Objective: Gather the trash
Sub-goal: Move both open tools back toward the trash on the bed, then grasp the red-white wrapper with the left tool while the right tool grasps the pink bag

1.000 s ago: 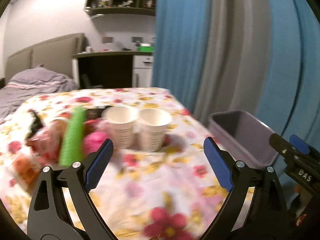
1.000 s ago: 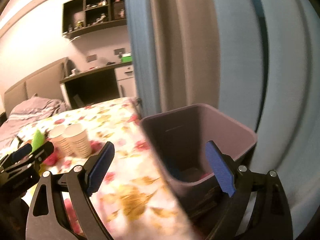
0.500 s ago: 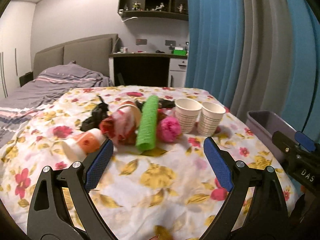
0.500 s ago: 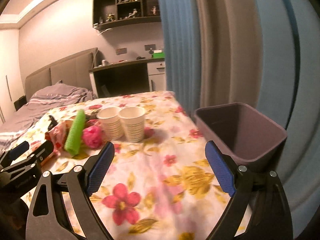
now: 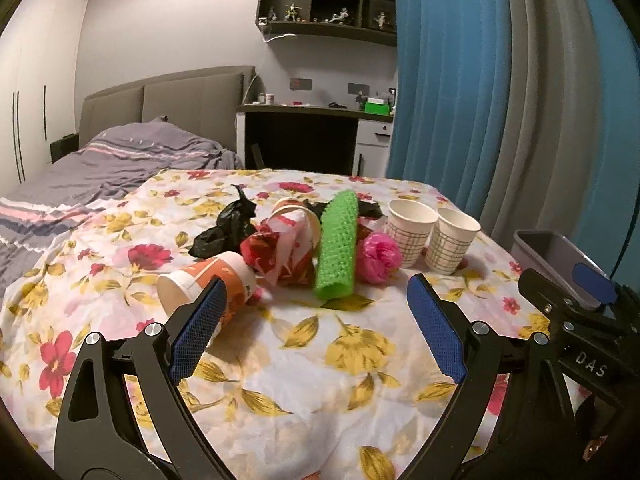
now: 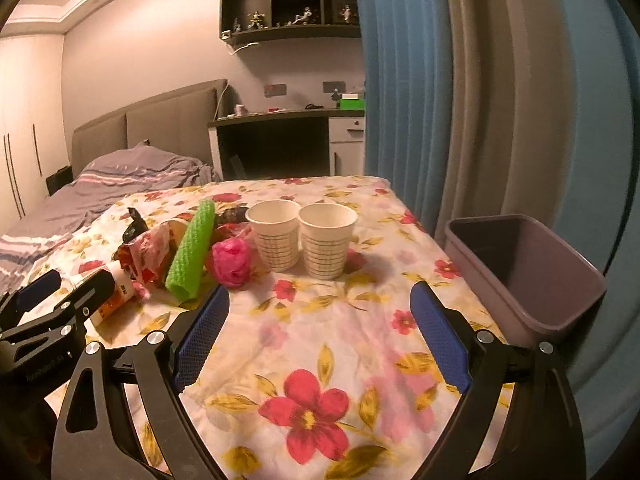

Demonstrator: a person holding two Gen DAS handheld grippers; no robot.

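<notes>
Swung away from grey plastic bin (image 6: pixel 524 272) toward white paper cups (image 6: pixel 300 236); left gripper (image 5: pixel 316 328), right gripper (image 6: pixel 320 336) spread wide, empty.

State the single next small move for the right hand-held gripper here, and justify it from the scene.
Probably ease the right hand-held gripper forward to the nearer paper cup: its jaws are open and empty, the cup stands upright straight ahead, and the bin sits just to its right.

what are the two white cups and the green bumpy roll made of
Two white cups: likely paper, matte, with thin rolled rims and a printed grid pattern. Green bumpy roll: looks like soft plastic or foam mesh, studded with small raised bumps and curled into a tube; exact material unclear.
</notes>
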